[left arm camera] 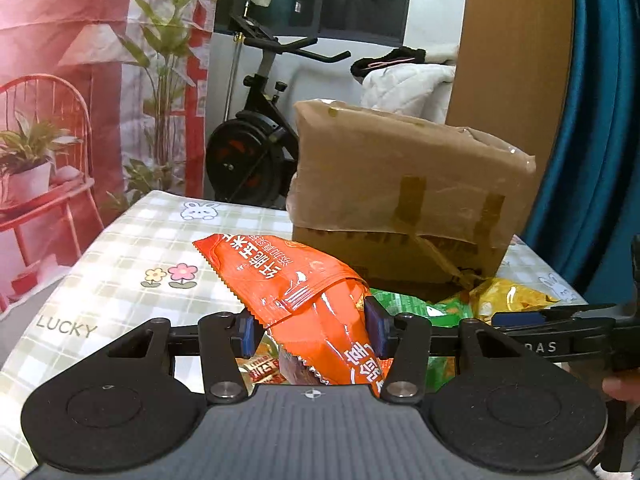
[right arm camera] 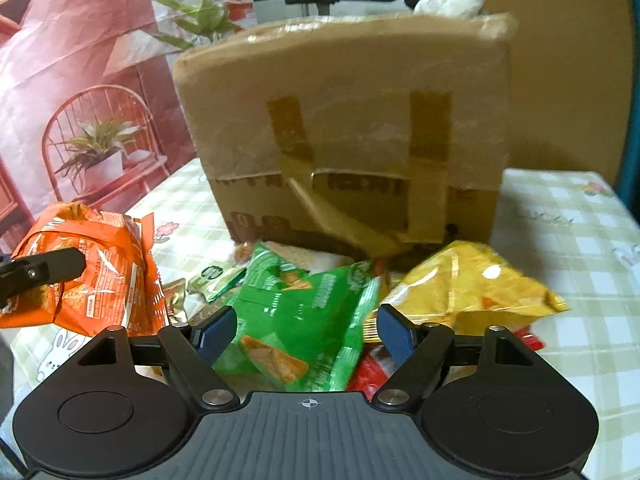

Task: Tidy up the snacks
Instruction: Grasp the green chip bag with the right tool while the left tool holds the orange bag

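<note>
One cardboard box (right arm camera: 344, 136) stands on one checked tablecloth (left arm camera: 132, 240). Three large snack bags show: one orange bag (left arm camera: 296, 292), one green bag (right arm camera: 296, 320) and one yellow bag (right arm camera: 472, 284). Several smaller packets lie among them, too jumbled to count. Two grippers (left arm camera: 310, 332) (right arm camera: 304, 332) work the pile. One exercise bike (left arm camera: 256, 136) stands behind.

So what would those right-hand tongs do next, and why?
Probably close on the green snack bag: the right tongs stand open around it, touching nothing firmly yet, while the left tongs already pinch the orange bag.
</note>
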A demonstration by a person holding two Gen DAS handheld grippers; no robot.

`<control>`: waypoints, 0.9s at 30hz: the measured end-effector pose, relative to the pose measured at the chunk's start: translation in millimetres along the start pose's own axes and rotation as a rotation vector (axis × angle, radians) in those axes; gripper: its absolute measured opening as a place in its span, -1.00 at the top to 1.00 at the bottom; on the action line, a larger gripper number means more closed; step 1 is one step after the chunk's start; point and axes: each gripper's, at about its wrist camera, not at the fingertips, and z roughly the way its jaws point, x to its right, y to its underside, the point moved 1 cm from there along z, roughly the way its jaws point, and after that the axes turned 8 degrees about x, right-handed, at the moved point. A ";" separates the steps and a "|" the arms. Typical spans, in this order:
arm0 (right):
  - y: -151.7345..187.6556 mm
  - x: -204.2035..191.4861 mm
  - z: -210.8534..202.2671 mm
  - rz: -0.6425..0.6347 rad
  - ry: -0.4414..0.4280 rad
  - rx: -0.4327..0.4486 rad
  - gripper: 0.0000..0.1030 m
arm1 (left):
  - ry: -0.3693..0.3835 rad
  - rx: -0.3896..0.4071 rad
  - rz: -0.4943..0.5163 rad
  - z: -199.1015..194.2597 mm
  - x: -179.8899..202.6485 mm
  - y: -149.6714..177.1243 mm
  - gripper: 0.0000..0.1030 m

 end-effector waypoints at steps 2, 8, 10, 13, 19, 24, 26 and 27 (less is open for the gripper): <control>1.6 -0.6 5.9 0.029 -0.009 -0.008 -0.50 | 0.000 -0.002 -0.003 0.5 -2.2 0.1 -0.04; 1.1 9.7 33.9 0.152 -0.043 -0.007 -0.78 | 0.006 -0.019 -0.002 1.6 -5.3 4.9 -0.04; 2.1 6.1 44.6 0.152 -0.046 -0.035 -0.78 | 0.003 -0.024 -0.001 2.4 -5.9 5.8 -0.04; 7.3 -6.9 52.6 0.123 -0.050 -0.062 -0.82 | -0.004 -0.033 -0.007 3.5 -9.7 7.3 -0.04; 14.2 -13.6 52.9 0.121 -0.033 -0.056 -0.89 | -0.011 -0.050 -0.013 4.9 -11.8 9.5 -0.04; 17.7 -9.5 57.4 0.142 -0.043 -0.063 -0.87 | -0.012 -0.052 -0.009 3.4 -11.9 9.3 -0.04; 17.3 -9.4 55.4 0.149 -0.068 -0.064 -0.58 | -0.015 -0.049 -0.011 2.6 -13.2 8.5 -0.04; 16.9 -10.2 52.6 0.142 -0.078 -0.059 -0.47 | -0.017 -0.048 -0.014 2.7 -13.7 7.7 -0.04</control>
